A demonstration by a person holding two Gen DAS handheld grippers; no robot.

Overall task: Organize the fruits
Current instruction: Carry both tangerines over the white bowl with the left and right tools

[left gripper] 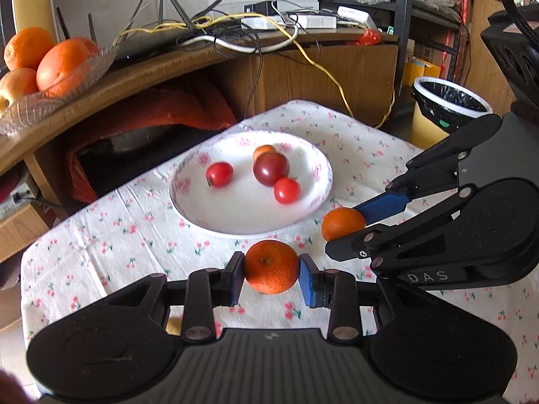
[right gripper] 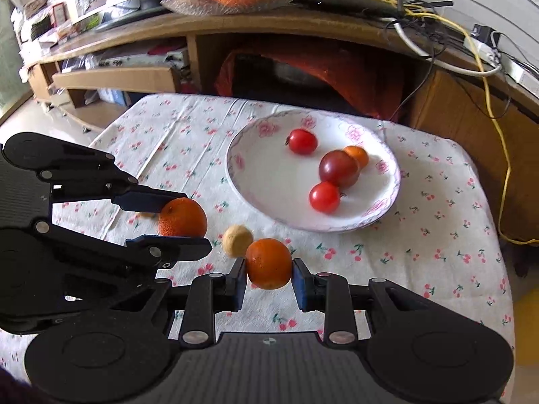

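My left gripper (left gripper: pixel 271 277) is shut on an orange mandarin (left gripper: pixel 271 266), held just above the floral cloth in front of a white flowered plate (left gripper: pixel 188 198). My right gripper (right gripper: pixel 268 271) is shut on a second mandarin (right gripper: pixel 268 262); it also shows in the left wrist view (left gripper: pixel 342 223). The left gripper's mandarin shows in the right wrist view (right gripper: pixel 183 217). The plate (right gripper: pixel 269 185) holds two red tomatoes (left gripper: pixel 219 174) (left gripper: pixel 287 190), a dark tomato (left gripper: pixel 271 168) and a small orange fruit (left gripper: pixel 264 149). A small tan fruit (right gripper: pixel 237 239) lies on the cloth between the grippers.
A glass dish of large oranges (left gripper: pixel 50 64) stands on the wooden shelf behind, with tangled cables (left gripper: pixel 235 30). A lined bin (left gripper: pixel 448 101) stands past the table's far right corner. The cloth-covered table (left gripper: pixel 118 235) drops off at its edges.
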